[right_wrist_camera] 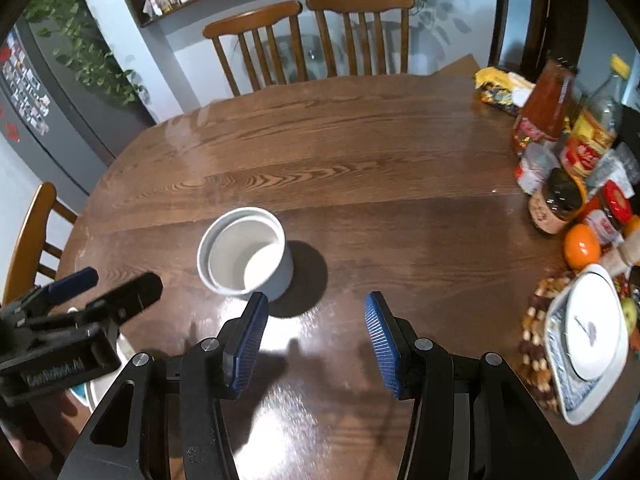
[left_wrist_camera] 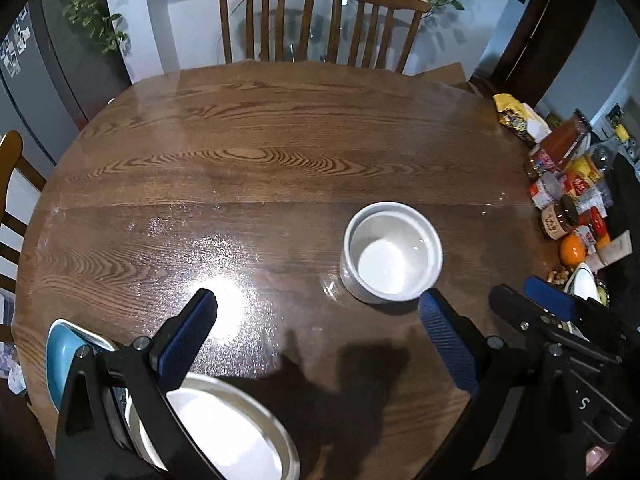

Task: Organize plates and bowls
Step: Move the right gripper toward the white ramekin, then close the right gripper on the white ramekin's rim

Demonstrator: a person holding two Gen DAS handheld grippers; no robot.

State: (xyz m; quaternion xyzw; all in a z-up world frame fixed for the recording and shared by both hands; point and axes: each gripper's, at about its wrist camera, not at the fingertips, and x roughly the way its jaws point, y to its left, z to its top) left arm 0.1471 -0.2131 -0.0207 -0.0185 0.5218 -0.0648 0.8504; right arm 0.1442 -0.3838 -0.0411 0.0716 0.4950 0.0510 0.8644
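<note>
The left wrist view alone shows a wide white round ceramic plate [left_wrist_camera: 224, 432] lying directly under the left gripper [left_wrist_camera: 316, 320], with a turquoise-blue glazed bowl [left_wrist_camera: 60, 356] just beyond that gripper's left finger, at the near edge of the brown oval wooden table [left_wrist_camera: 280, 152]. The right wrist view hides both almost wholly behind the left gripper's black body, which enters at its left side.

The right wrist view alone shows clearly a white oval plate [right_wrist_camera: 592, 328] resting in a blue-patterned rectangular tray [right_wrist_camera: 576, 400], off to the right of the right gripper [right_wrist_camera: 316, 320]; mixed nuts [right_wrist_camera: 536, 344] lie along the tray's left edge. In the left view only a sliver of that plate appears past the right gripper.

Both views share the white straight-sided ceramic bowl [left_wrist_camera: 392, 256], standing upright on the table with nothing in it (its pale floor is bare). It sits just ahead of the left gripper's right finger, and ahead and left of the right gripper, close to that gripper's left fingertip; whether it touches either one cannot be told.

The left gripper's blue-padded fingers are spread wide with nothing between them. The right gripper's fingers stand apart too, holding nothing, only bare tabletop showing in the gap.

Further right of both tools stand jars, packets and a sauce bottle [right_wrist_camera: 548, 104], with an orange fruit [right_wrist_camera: 582, 246] beside them.
</note>
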